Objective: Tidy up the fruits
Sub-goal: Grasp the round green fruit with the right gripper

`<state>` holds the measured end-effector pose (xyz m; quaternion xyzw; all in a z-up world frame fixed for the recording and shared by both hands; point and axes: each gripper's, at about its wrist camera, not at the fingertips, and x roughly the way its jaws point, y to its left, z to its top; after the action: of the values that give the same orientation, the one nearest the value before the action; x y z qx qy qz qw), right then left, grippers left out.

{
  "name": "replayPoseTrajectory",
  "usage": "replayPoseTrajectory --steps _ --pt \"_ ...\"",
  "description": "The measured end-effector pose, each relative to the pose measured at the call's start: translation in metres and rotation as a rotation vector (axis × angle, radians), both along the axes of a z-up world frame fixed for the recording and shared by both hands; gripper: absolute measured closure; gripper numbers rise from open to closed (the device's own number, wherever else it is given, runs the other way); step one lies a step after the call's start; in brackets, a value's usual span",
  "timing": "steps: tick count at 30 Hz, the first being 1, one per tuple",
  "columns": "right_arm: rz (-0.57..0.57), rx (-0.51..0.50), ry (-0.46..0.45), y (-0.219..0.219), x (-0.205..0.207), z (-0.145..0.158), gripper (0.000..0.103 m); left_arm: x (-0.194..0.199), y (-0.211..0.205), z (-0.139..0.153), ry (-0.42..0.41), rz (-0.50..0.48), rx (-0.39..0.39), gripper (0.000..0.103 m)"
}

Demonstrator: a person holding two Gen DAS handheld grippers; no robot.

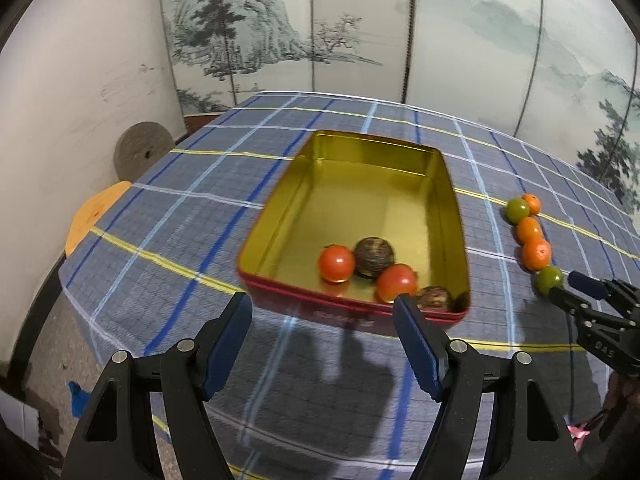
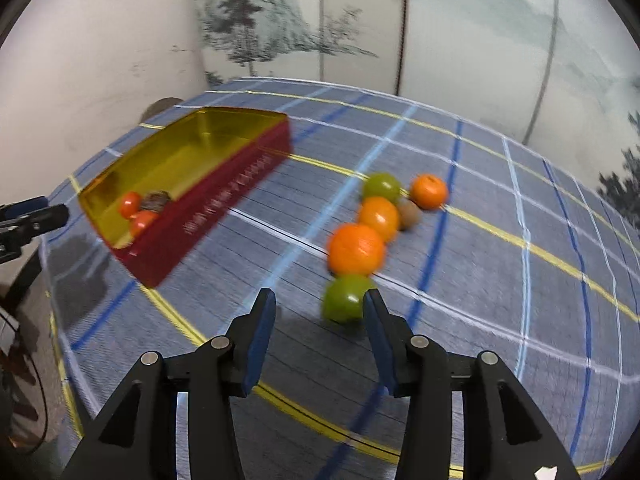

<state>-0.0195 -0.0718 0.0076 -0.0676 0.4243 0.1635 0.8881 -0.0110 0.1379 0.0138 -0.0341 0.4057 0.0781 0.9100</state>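
- While both tools hang over the plaid-covered worktop [image 1: 192,208], the left tool [image 1: 322,306] sits with jaws spread wide and nothing between them, just short of the near wall of the tin [image 1: 280,216].
- Tin: red outside, gold inside, open top, set toward the worktop's left side; printed lettering on its long red side in the right wrist view, too blurred to read.
- Inside the tin, bunched at the near end: two red tomatoes [image 1: 337,263] [image 1: 396,282], a dark brown round fruit [image 1: 375,258] touching both, and a second brown fruit [image 1: 434,298] in the near right corner, partly hidden by the left tool's finger.
- Right tool [image 2: 320,300] spread apart, gripping nothing; its right finger [image 2: 376,320] just beside or touching the nearest green fruit [image 2: 345,298], cannot tell which through the motion blur.
- Loose fruit line up toward the worktop's right side, running away from the right tool: green fruit, big orange [image 2: 356,249], second orange [image 2: 379,218], another green fruit [image 2: 381,188], each touching the next.
- Small brown fruit [image 2: 410,214] right of the second orange; third orange [image 2: 429,191] just beyond it.
- Painted landscape screen [image 1: 360,28] behind the worktop's far edge.
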Motion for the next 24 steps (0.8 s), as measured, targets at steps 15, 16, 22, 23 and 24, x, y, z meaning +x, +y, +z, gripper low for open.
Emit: replayPoseTrajectory --steps 15,16,22,23,24 --pt "-0.025 0.041 0.077 -0.008 0.028 -0.027 0.068 0.041 -0.059 0.001 0.034 -0.134 0.005 0.030" --pt "-0.022 0.050 0.085 -0.009 0.029 -0.028 0.068 0.045 -0.065 0.001 0.038 -0.145 0.003 0.030" --pt "-0.037 0.077 0.074 -0.022 0.023 -0.026 0.070 0.062 -0.097 -0.003 0.058 -0.215 -0.006 0.030" --pt "-0.048 0.071 0.060 -0.028 0.022 -0.024 0.070 0.065 -0.105 -0.004 0.061 -0.232 -0.004 0.030" --pt "-0.061 0.064 0.049 -0.033 0.020 -0.023 0.070 0.067 -0.112 -0.005 0.063 -0.246 -0.004 0.030"
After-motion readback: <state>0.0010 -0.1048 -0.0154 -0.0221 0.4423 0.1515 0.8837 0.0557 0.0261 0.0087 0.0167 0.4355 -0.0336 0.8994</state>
